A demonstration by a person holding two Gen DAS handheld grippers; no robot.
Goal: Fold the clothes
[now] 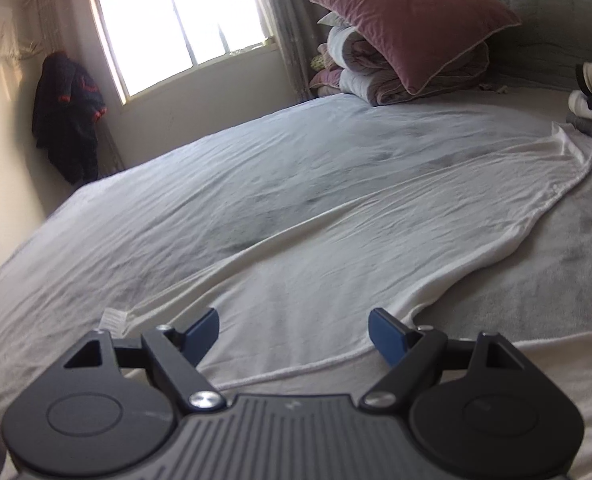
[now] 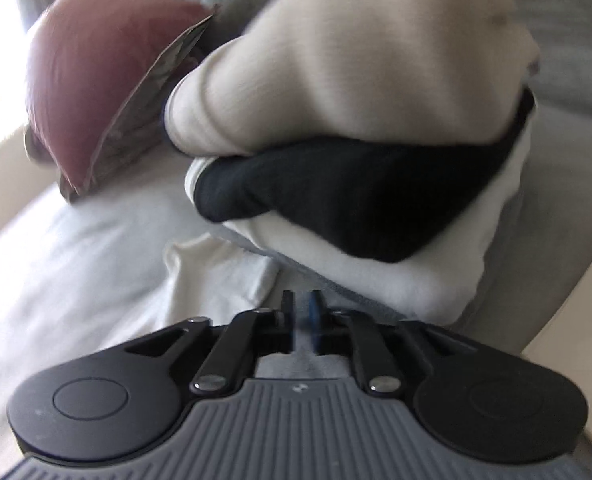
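- Dark jacket [image 1: 66, 116]: hangs in the far left corner of the room beside the window [image 1: 184, 28]. Not part of the work area.
- Care label [image 1: 114, 320]: lies at the near left edge of the white garment, just beside the left finger of the left gripper.
- Left gripper [image 1: 294, 330]: jaws stand wide apart, low over the near end of the garment, nothing between the blue pads [image 1: 385, 336].
- White garment [image 1: 335, 256]: spread flat on the grey bed cover [image 1: 176, 208], running from the near edge diagonally to a far corner at the right. A lengthwise crease is visible.
- Handling, as a judgement: thin, light, limp cloth; it will sag and drag on the cover. Take hold at a hem or corner, pinching a single layer edge; the near hem by the label is the closest purchase.
- Pink pillow [image 1: 411, 20]: rests on stacked bedding at the head of the bed, well apart from the garment.
- Right gripper [image 2: 303, 316]: jaws narrow, a small gap remaining. The view is blurred; whether cloth is pinched cannot be told.
- Pile of clothes [image 2: 355, 152]: white, black and cream items stacked directly ahead of the right gripper. The garment's far corner [image 2: 220, 272] lies just left of the fingertips.
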